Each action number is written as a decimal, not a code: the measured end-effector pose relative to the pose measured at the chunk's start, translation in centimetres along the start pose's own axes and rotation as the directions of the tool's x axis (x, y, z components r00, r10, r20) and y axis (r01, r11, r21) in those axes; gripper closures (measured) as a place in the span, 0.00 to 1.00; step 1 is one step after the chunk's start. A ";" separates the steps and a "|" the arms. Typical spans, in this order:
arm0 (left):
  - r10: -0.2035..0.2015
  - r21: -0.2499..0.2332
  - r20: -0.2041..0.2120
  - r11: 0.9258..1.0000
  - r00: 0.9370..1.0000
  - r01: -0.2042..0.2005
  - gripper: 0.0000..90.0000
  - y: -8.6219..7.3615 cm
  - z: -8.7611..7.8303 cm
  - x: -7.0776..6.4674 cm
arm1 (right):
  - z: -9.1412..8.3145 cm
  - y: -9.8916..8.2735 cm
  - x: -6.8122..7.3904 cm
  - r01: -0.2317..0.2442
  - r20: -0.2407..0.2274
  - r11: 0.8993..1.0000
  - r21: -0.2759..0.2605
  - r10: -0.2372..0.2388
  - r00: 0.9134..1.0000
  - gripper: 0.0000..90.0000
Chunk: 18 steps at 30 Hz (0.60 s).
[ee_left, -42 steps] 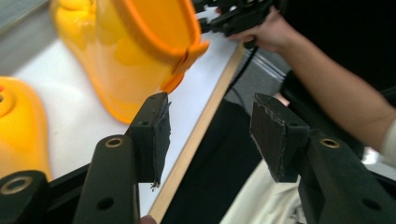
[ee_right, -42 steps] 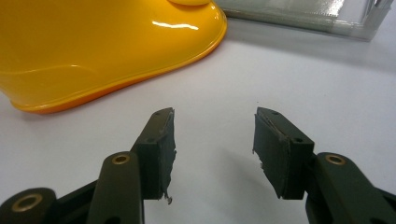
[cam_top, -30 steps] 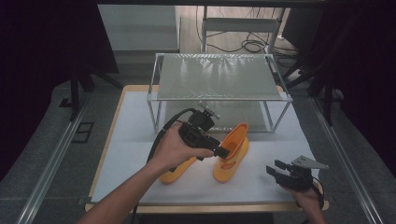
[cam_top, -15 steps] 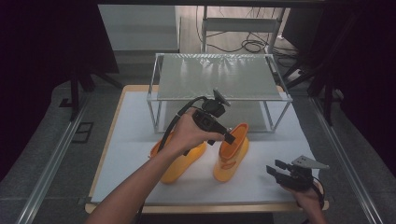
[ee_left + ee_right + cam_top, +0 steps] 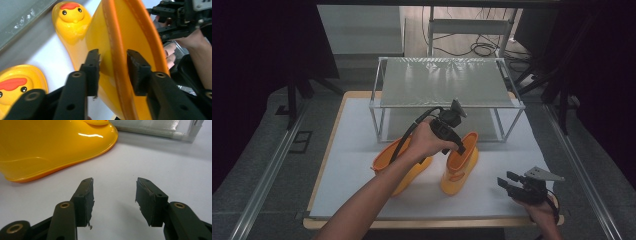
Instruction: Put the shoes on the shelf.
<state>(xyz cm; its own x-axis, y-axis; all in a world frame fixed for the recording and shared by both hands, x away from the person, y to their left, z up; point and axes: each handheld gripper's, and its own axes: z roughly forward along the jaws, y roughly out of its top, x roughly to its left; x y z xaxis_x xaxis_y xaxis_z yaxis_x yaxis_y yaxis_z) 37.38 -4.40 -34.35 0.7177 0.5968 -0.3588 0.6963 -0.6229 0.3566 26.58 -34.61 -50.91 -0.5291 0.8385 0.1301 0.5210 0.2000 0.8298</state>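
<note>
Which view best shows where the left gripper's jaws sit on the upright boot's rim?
The left gripper view: the left gripper straddles the upright boot at its orange rim, jaws just closing, a gap showing at the right pad. In the high view the hand hides that contact. The right gripper view shows the boot's toe.

1. the right rain boot (image 5: 460, 165) is glossy yellow-orange, with a darker orange band along its rim; the duck face on its toe has a red-orange crest and small black eyes with white glints.
2. the left rain boot (image 5: 404, 162) has the same yellow-orange skin and the same red-crested, black-eyed duck face on its toe.
3. the left claw (image 5: 112, 72) is matte black, with pale metal rivets.
4. the right claw (image 5: 113, 200) is dark grey-black, with brass-coloured rivets.
5. the tabletop (image 5: 357, 150) is white, edged in light wood.
6. the wire rack (image 5: 447, 82) is silvery grey, its shelf a fine mesh pattern.
</note>
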 end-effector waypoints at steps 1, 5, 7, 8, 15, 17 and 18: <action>0.000 0.002 0.003 1.000 1.000 0.000 0.77 0.0 0.1 0.0 | 0.0 0.0 0.0 0.001 0.002 1.000 0.000 -0.001 1.000 0.53; 0.008 -0.004 -0.027 1.000 1.000 -0.008 0.93 0.0 0.1 -0.2 | -0.1 0.0 0.0 -0.005 0.005 1.000 -0.004 0.005 1.000 0.53; 0.013 -0.010 -0.041 1.000 0.999 -0.013 0.95 -0.1 0.0 -0.4 | -0.1 0.0 0.0 -0.003 0.007 1.000 -0.005 0.003 1.000 0.53; 0.015 -0.015 -0.044 1.000 0.999 -0.016 0.96 -0.1 0.0 -0.5 | -0.1 0.0 0.0 -0.003 0.007 1.000 -0.005 0.003 1.000 0.53; 0.039 -0.023 -0.027 0.999 0.999 -0.039 0.96 -0.5 -1.3 -1.0 | -0.4 0.1 -0.1 -0.007 0.014 1.000 -0.015 0.007 1.000 0.54; 0.050 -0.028 -0.023 0.998 0.998 -0.051 0.96 -0.8 -2.2 -1.3 | -0.5 0.1 -0.1 -0.010 0.015 1.000 -0.018 0.010 1.000 0.54; 0.055 -0.032 -0.023 0.998 0.998 -0.056 0.96 -1.1 -2.7 -1.4 | -0.5 0.1 -0.1 -0.013 0.015 1.000 -0.018 0.014 1.000 0.54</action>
<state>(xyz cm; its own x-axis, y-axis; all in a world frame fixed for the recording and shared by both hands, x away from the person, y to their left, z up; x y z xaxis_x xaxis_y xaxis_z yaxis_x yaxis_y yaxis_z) 35.64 -3.17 -31.96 0.7551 0.5731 -0.3184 0.6550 -0.6389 0.4034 26.38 -34.96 -50.53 -0.5120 0.8486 0.1333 0.5159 0.1797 0.8376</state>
